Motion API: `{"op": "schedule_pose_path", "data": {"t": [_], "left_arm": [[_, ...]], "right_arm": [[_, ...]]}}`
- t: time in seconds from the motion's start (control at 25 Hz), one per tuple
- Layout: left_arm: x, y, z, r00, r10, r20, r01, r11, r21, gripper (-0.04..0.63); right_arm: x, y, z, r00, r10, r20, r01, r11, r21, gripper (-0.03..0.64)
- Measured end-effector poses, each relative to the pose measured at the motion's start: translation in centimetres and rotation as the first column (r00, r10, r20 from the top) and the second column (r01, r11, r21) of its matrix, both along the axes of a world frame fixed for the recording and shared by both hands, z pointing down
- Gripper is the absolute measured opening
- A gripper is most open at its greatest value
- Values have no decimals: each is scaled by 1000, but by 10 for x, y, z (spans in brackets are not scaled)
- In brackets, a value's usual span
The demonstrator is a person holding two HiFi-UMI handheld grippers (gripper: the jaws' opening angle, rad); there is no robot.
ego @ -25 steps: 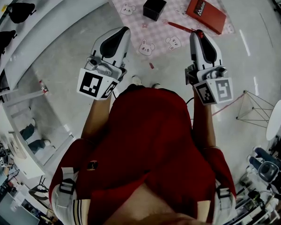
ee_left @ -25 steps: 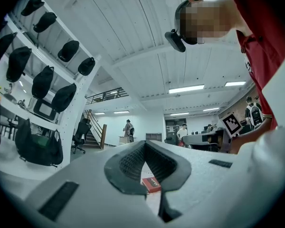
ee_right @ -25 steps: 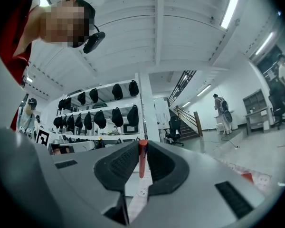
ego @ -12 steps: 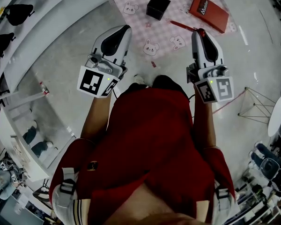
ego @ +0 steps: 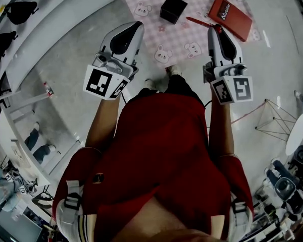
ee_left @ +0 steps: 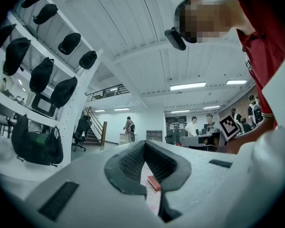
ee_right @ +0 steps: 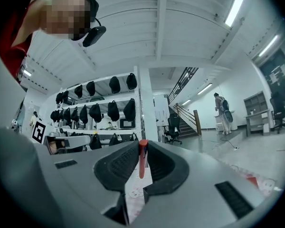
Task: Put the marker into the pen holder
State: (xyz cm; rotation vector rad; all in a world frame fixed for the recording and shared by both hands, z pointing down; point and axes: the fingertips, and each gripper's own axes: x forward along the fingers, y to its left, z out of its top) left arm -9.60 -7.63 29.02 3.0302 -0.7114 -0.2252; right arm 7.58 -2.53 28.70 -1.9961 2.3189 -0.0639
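My right gripper [ego: 213, 28] is shut on a red marker [ego: 198, 21], which sticks out to the left over the pink bear-print mat [ego: 151, 26] on the floor. In the right gripper view the marker [ee_right: 142, 159] stands upright between the pads of the right gripper [ee_right: 142, 145]. The pen holder [ego: 172, 9], a black open cube, sits on the mat ahead and to the left of that gripper. My left gripper [ego: 137, 25] hovers over the mat's near left edge; in its own view the left gripper [ee_left: 145, 144] is shut and holds nothing.
A red box [ego: 230, 15] lies on the mat just right of the marker, and the red box [ee_left: 154, 183] also shows below the left jaws. White shelving with black caps [ego: 17, 11] runs along the left. A wire stand [ego: 272, 117] and a round white table [ego: 295, 132] are at the right.
Both grippers have drifted forward toward the mat as the person steps ahead. The marker stays gripped in the right gripper, now closer to the red box.
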Motion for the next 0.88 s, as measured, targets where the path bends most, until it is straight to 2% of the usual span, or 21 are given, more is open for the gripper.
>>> {"op": "schedule_pose_path", "data": {"t": [0.24,0.44,0.88], "left_arm": [[16,-25,-1,999,-46,18,46,999,-1,6],[27,-44,3,995,-92,32,92,996,-11,6],[42,-67,15,976,-208,60,209,978,-11,6]], "right_arm": [[15,-35,6,998,-58,32,58,998,2,52],[31,-63,30,995,-95,-12,94,994,-53,52],[43,-119,83,976,-217,-21,212,966,-149,52]]}}
